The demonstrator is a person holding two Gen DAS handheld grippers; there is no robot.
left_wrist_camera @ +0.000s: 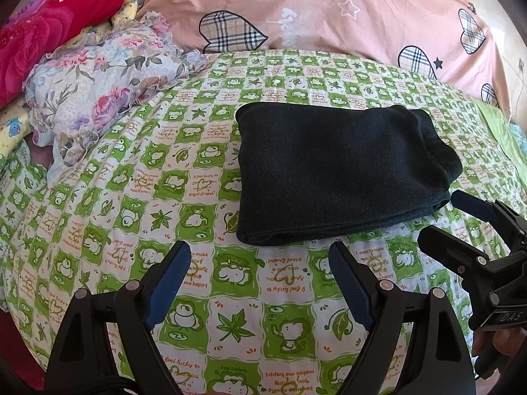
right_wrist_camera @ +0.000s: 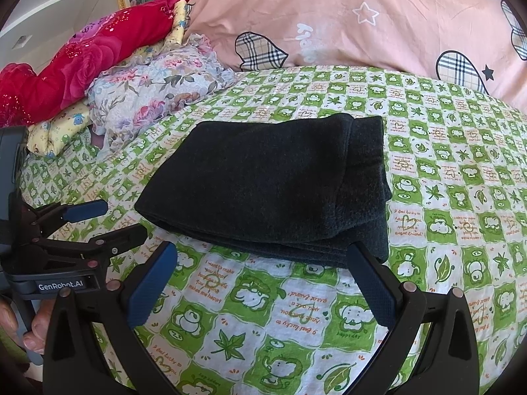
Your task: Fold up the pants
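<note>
A: Largest first. What carried everything?

B: A bed under a green-and-white checked sheet printed with cartoon animals and leaves. Along its far side lay a pink duvet with plaid hearts and stars.

A: And at the far left?

B: A red rose-patterned blanket, bunched up. Just beside it, a floral ruffled cloth lay crumpled, with a yellow printed cloth partly under it.

A: The pants?

B: The dark pants lay flat on the sheet near the middle of the bed, folded into a compact rectangle with stacked layers showing along the near edge. Nothing held them.

A: Grippers?

B: The left gripper stood over bare sheet just short of the pants' near edge, blue pads spread wide apart, nothing between them. The right gripper was likewise spread wide; its right finger overlapped the pants' near right corner in the right wrist view, though contact could not be told. Each gripper showed at the edge of the other's camera, side by side.
</note>
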